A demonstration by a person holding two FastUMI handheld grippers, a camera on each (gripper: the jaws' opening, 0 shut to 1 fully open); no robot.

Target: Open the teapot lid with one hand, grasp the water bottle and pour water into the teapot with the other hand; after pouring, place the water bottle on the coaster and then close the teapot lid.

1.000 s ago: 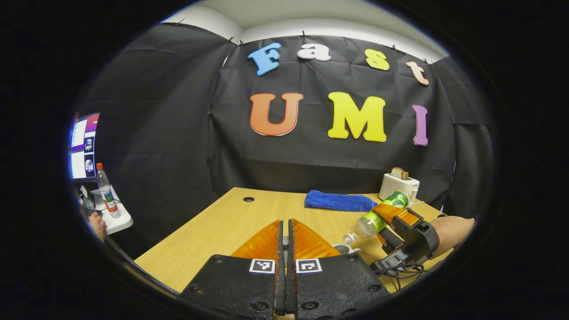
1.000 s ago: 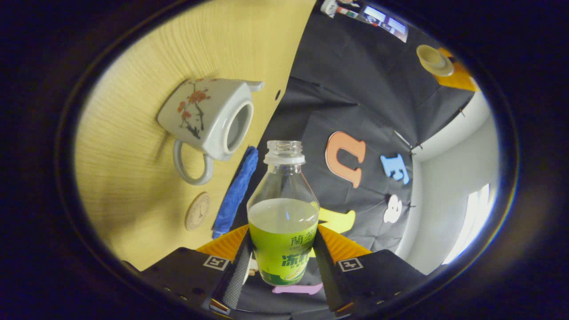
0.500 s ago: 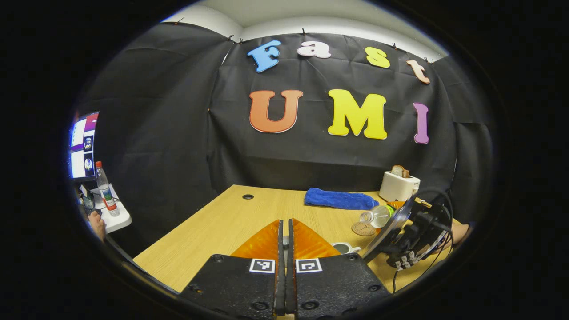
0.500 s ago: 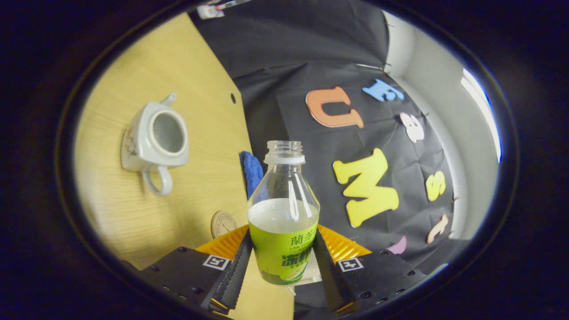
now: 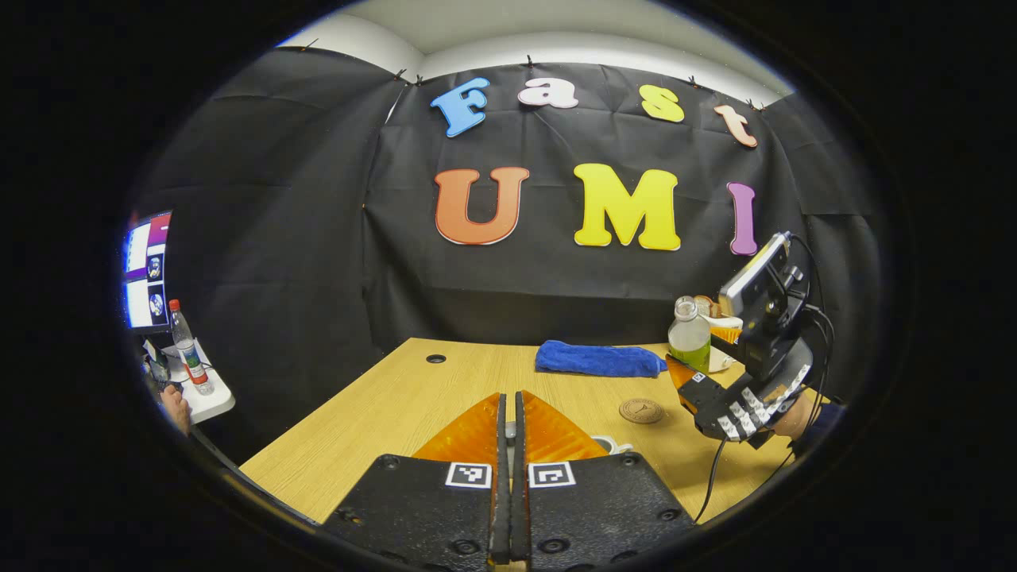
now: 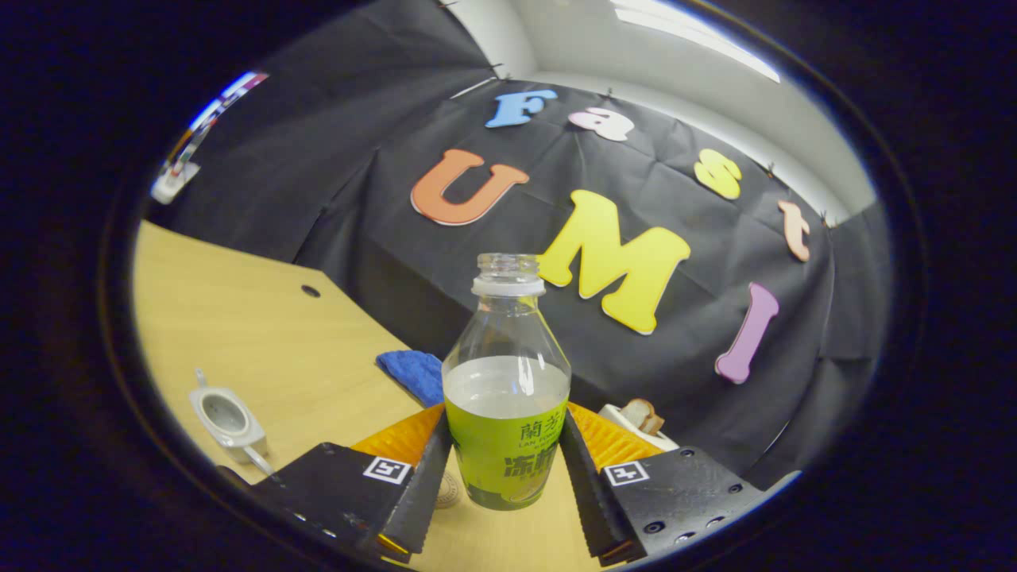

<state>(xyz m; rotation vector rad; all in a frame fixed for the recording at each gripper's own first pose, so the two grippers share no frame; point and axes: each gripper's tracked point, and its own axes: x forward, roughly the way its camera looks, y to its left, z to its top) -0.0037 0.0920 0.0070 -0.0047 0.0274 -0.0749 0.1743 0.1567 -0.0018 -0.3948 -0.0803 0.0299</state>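
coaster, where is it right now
In the left gripper view the coaster lies bare on the table, right of centre, in front of the blue cloth.

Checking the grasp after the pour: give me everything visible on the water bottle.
The water bottle is clear plastic with a green label around its lower body, a ribbed neck ring and an uncapped threaded mouth. Clear liquid fills it to just above the label. It stands upright, pinched at the label between both fingers of the right gripper and held above the wooden table. In the left gripper view it hangs above and beyond the round coaster, apart from it.
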